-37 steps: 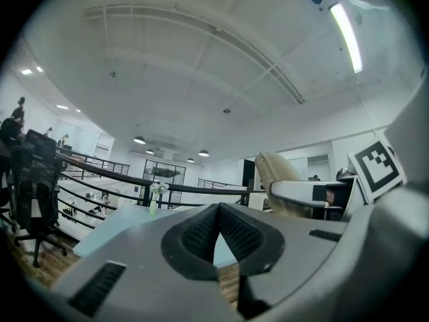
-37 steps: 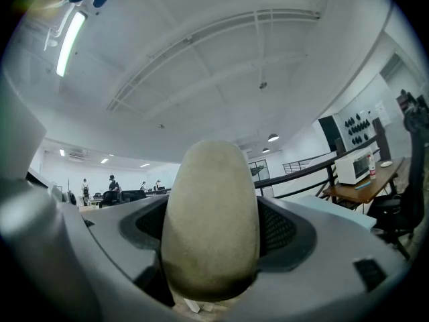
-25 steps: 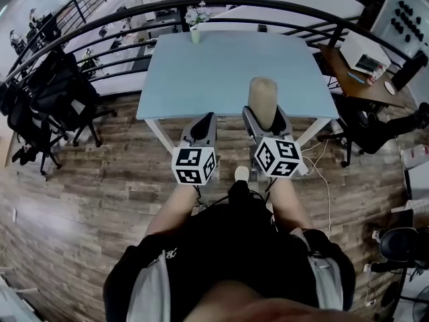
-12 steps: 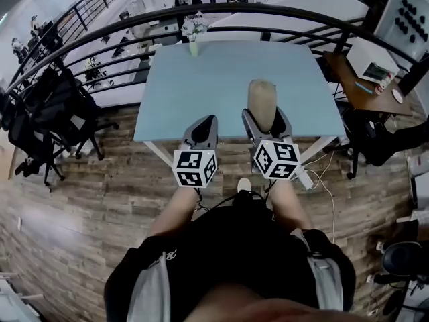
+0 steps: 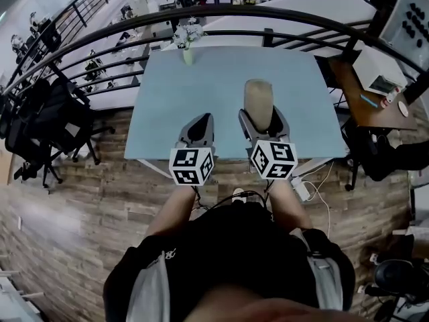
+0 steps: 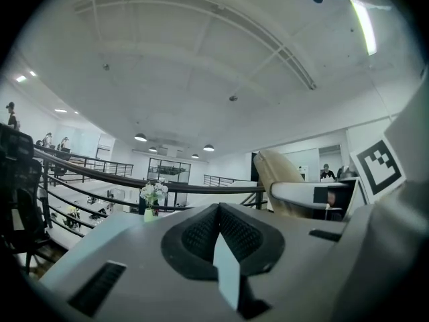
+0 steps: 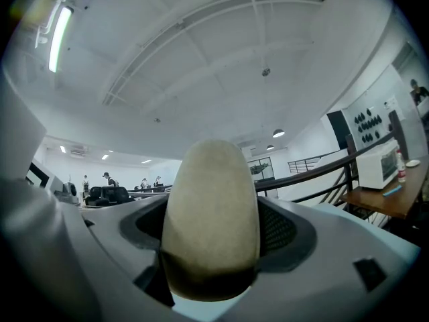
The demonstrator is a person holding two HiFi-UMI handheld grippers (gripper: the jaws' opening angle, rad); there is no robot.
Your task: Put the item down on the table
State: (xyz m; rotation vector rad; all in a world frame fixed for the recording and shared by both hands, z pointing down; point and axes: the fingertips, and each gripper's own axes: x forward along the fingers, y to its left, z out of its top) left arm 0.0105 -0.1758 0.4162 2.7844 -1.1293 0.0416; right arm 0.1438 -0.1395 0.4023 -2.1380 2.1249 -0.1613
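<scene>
A tan, rounded oblong item (image 5: 257,101) stands upright between the fingers of my right gripper (image 5: 262,121), which is shut on it, above the near part of the pale blue table (image 5: 214,86). In the right gripper view the item (image 7: 211,213) fills the space between the jaws. My left gripper (image 5: 199,129) hovers beside it over the table's near edge, jaws together and holding nothing. In the left gripper view, the left gripper (image 6: 218,228) has its pads meeting, and the item (image 6: 276,176) shows off to the right.
A small vase of white flowers (image 5: 186,42) stands at the table's far left edge. A curved black railing (image 5: 281,12) runs behind the table. Black office chairs (image 5: 40,123) sit at left, a wooden desk (image 5: 375,89) at right, cables (image 5: 315,180) on the wood floor.
The table has slid lower and nearer in the head view. Both grippers now reach a little farther over its near edge. The right gripper's hold on the item is unchanged.
</scene>
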